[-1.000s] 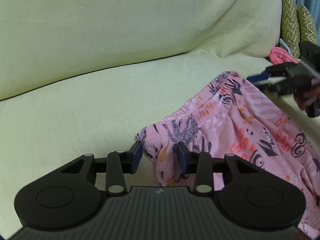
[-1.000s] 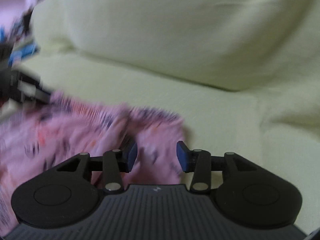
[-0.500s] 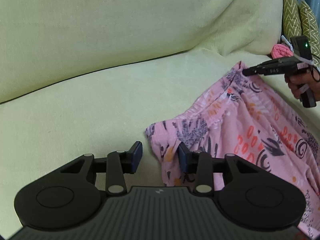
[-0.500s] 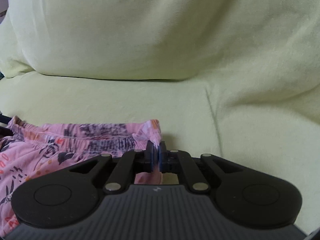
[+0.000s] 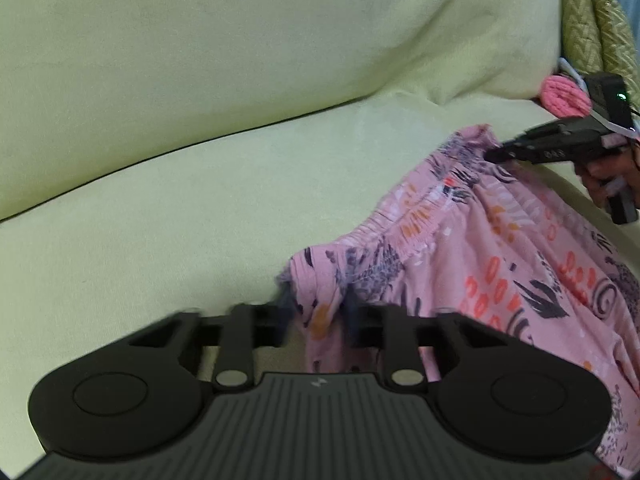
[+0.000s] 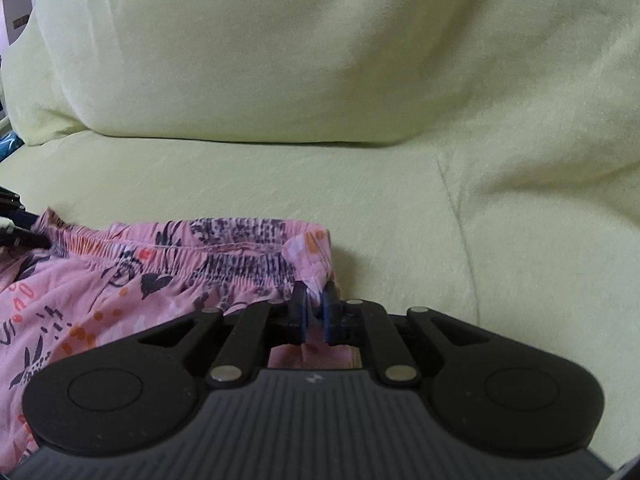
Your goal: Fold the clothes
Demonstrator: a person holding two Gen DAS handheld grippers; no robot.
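A pink patterned garment (image 5: 480,264) with an elastic waistband lies on the pale green sofa seat (image 5: 180,220). In the left wrist view, my left gripper (image 5: 318,314) has the near waistband corner between its blurred fingers. Its jaws are closing but still stand apart. My right gripper (image 5: 490,156) pinches the far waistband corner, with a person's hand (image 5: 600,184) on its handle. In the right wrist view, the right gripper (image 6: 316,312) has pink fabric (image 6: 120,280) squeezed between its blue pads, the jaws easing slightly. The left gripper (image 6: 28,228) shows at the left edge by the other corner.
The sofa's back cushion (image 5: 240,60) rises behind the seat. Two green patterned cushions (image 5: 600,28) and a pink knitted item (image 5: 564,96) sit at the far right corner. A seam (image 6: 460,220) runs down the seat cover to the right of the garment.
The right gripper shut on the far waistband corner and drew the waistband out straight. The left gripper's fingers have begun moving inward around the near corner.
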